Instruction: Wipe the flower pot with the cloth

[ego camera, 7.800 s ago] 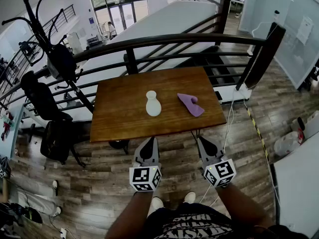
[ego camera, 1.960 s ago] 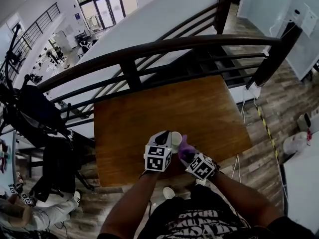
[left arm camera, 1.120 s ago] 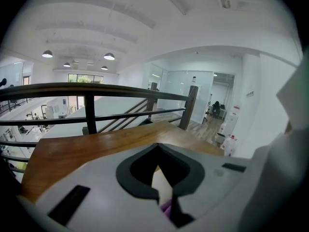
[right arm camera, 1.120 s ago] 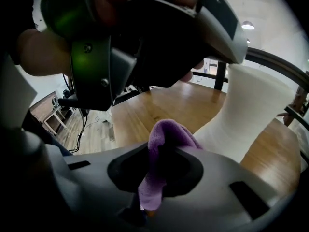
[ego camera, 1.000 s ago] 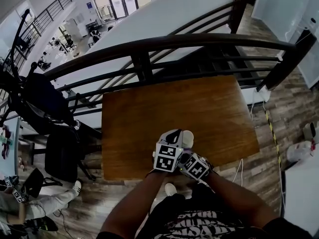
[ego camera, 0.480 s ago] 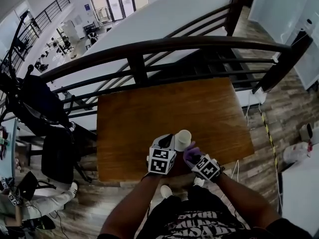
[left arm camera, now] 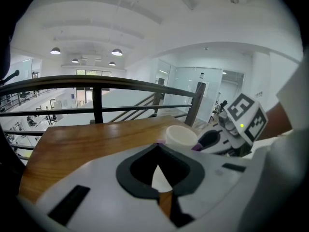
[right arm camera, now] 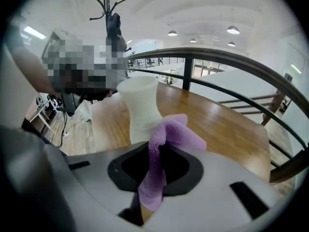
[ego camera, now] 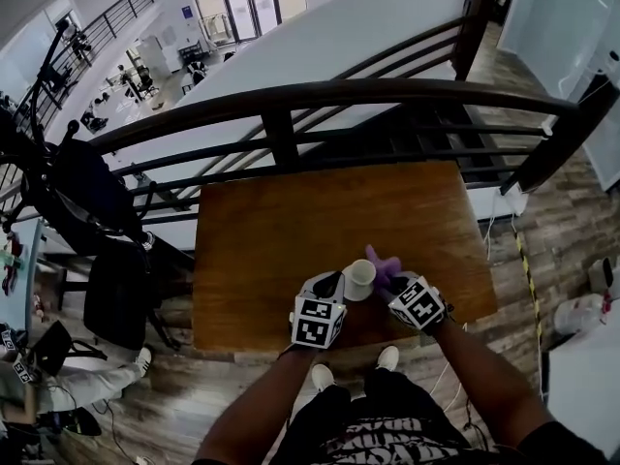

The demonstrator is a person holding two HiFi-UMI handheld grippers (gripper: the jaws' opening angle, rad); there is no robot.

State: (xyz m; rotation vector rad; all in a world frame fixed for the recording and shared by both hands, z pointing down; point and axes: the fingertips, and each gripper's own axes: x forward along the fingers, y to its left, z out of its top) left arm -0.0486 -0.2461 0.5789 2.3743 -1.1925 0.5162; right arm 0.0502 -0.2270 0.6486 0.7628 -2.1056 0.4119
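Rightward swung the right gripper [ego camera: 394, 286], clamped on the cloth [ego camera: 381, 263]; the flower pot [ego camera: 359, 279], upright in the closed left gripper [ego camera: 333, 284], stood just to its left, lower centre.

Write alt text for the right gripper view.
The right claw pinches a purple cloth close in front of a white flower pot, over a wooden table. A dark railing curves behind.
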